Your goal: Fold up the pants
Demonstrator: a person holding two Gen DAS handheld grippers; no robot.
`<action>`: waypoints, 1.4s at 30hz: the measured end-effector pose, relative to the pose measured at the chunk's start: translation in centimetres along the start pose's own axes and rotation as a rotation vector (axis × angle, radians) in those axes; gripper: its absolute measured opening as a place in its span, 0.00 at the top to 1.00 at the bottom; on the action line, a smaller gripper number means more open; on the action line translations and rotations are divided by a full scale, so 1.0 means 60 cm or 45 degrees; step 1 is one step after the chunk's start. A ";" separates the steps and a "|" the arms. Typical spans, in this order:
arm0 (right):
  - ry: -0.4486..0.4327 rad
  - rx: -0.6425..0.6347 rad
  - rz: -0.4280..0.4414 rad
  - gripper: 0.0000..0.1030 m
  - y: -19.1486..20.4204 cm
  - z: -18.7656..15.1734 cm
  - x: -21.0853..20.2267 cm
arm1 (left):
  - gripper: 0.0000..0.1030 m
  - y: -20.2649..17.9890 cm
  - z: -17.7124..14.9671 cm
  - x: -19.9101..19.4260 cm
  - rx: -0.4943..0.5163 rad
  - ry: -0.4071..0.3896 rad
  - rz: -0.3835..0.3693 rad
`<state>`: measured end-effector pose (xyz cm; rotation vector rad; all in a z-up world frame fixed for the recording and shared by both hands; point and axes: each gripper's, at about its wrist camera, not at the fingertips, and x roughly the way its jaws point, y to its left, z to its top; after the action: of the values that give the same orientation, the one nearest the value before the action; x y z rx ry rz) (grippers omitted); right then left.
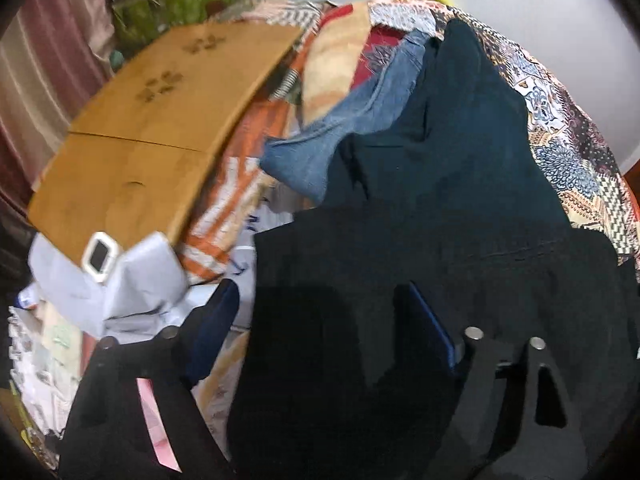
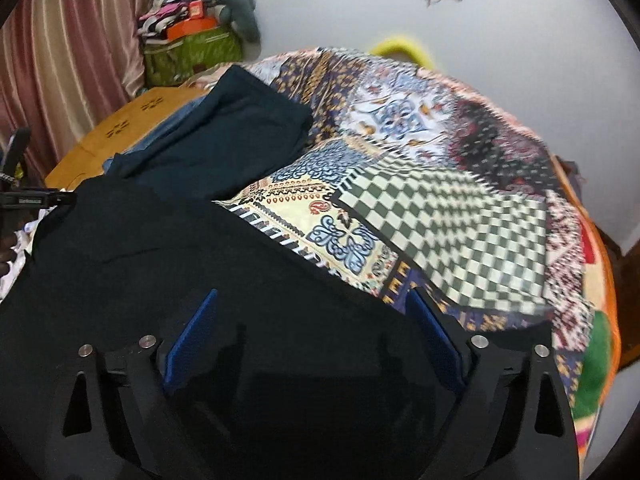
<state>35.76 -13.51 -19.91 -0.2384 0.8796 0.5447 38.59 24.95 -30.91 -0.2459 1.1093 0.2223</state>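
A bed is lying under a patchwork bedspread (image 2: 400, 128) of busy prints, with a checkered board (image 2: 452, 232) resting on it, white walls behind and pink curtains (image 2: 68, 40) hanging at the side. A wooden headboard (image 1: 160, 120) is showing — beyond it a green bag (image 2: 192, 54) is holding boxes and clutter. Black pants (image 2: 160, 248) are spreading over the near bed, teal trousers (image 1: 452, 140) and jeans (image 1: 340, 128) lying beyond. The left hand-held gripper (image 1: 320, 304) and right hand-held gripper (image 2: 312, 300) are hovering with jaws wide — gripping nothing.
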 end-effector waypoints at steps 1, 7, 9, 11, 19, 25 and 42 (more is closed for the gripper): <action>0.015 -0.007 0.025 0.12 -0.004 0.004 0.008 | 0.20 -0.001 0.004 0.006 -0.005 0.011 -0.020; 0.155 -0.031 0.139 0.23 -0.008 0.021 0.075 | 0.50 -0.011 0.016 0.047 -0.077 0.146 -0.135; 0.210 -0.036 0.136 0.34 -0.006 0.019 0.099 | 0.60 -0.020 0.013 0.041 -0.044 0.134 -0.142; 0.211 -0.005 0.160 0.39 -0.008 0.017 0.110 | 0.66 -0.027 0.009 0.029 -0.026 0.054 -0.142; 0.124 0.150 0.163 0.92 -0.016 -0.007 0.091 | 0.79 -0.044 0.021 -0.039 -0.005 -0.069 -0.081; 0.023 0.088 0.036 0.95 -0.004 0.028 0.046 | 0.80 -0.061 0.043 -0.141 0.044 -0.238 -0.088; -0.151 0.015 0.020 0.95 0.059 -0.019 -0.193 | 0.81 -0.041 -0.101 -0.307 0.130 -0.350 -0.187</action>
<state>27.15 -15.09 -11.50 -0.1871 0.7697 0.5625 26.24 19.78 -16.65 -0.1978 0.8234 0.0652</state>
